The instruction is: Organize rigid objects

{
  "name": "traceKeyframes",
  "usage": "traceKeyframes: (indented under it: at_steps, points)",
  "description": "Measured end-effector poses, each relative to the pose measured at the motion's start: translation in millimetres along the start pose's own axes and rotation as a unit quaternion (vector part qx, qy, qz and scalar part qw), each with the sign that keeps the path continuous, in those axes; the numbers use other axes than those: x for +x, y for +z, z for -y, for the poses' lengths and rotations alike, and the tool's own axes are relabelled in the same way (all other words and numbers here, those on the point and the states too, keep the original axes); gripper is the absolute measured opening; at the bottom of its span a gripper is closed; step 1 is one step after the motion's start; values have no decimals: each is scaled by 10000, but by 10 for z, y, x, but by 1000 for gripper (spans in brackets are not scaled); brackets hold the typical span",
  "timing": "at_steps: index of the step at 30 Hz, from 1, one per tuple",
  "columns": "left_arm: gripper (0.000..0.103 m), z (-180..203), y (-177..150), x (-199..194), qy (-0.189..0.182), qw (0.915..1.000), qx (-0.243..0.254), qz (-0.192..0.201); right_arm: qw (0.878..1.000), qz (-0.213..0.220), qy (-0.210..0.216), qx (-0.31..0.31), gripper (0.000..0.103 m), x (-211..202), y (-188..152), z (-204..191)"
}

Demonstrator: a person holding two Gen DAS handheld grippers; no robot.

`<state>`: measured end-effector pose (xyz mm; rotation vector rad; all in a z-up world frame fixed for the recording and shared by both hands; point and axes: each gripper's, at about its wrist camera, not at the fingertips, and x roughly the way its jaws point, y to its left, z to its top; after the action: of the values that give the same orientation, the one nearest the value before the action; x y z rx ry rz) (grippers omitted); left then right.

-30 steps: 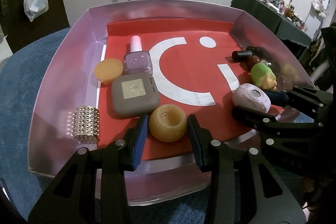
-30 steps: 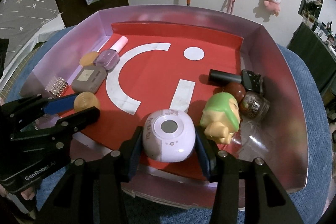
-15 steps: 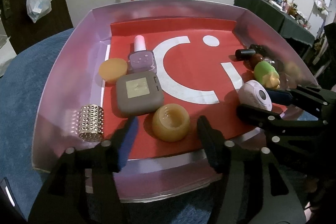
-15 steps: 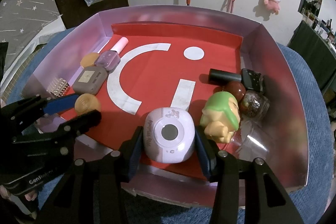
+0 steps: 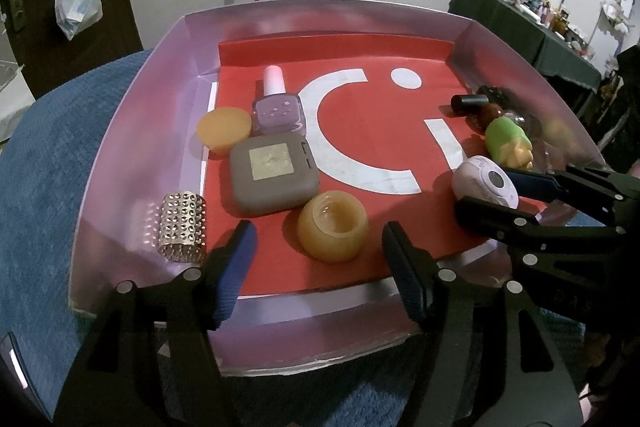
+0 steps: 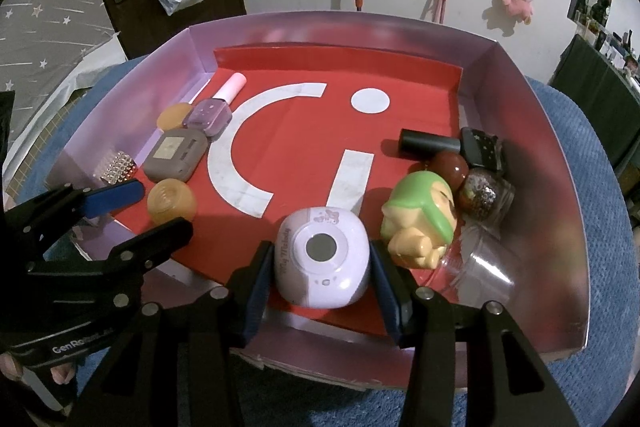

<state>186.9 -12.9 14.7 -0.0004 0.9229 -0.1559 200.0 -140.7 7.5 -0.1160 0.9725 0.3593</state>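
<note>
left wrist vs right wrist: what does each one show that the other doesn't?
Left wrist only: the gold patch on the grey case read square-on, and the hollow top of the amber cup between the open left gripper.

Right wrist only: the right gripper close on both sides of the lilac device; contact unclear. Also the glitter jar and clear cup.

Both: the tray, nail polish bottle, perforated metal cylinder and green-capped figure.

Glossy purple tray (image 5: 120, 155), perforated shiny metal cylinder (image 5: 182, 225).
</note>
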Motion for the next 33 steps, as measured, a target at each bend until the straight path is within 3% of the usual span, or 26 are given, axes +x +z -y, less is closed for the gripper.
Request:
traceKeyframes:
  at_steps: [10, 17, 23, 26, 33]
  points:
    - [69, 3, -37, -107, -106, 9999, -18, 85, 10000, 56, 47, 26, 62, -31, -4, -6]
    - [86, 5, -78, -355, 42, 9992, -13, 400, 9995, 312, 38, 39, 72, -230, -26, -48]
    - [88, -78, -133, -524, 128, 9981, -142, 594, 9975, 656, 25, 258, 77, -464, -78, -24]
    - [97, -101, -174, -580, 262, 9970, -207, 695, 9955, 890, -95, 323, 84, -586, -105, -42]
    - [98, -113, -290, -654, 439, 9943, -278, 927, 9882, 1346, -362, 630, 93, -719, -263, -76]
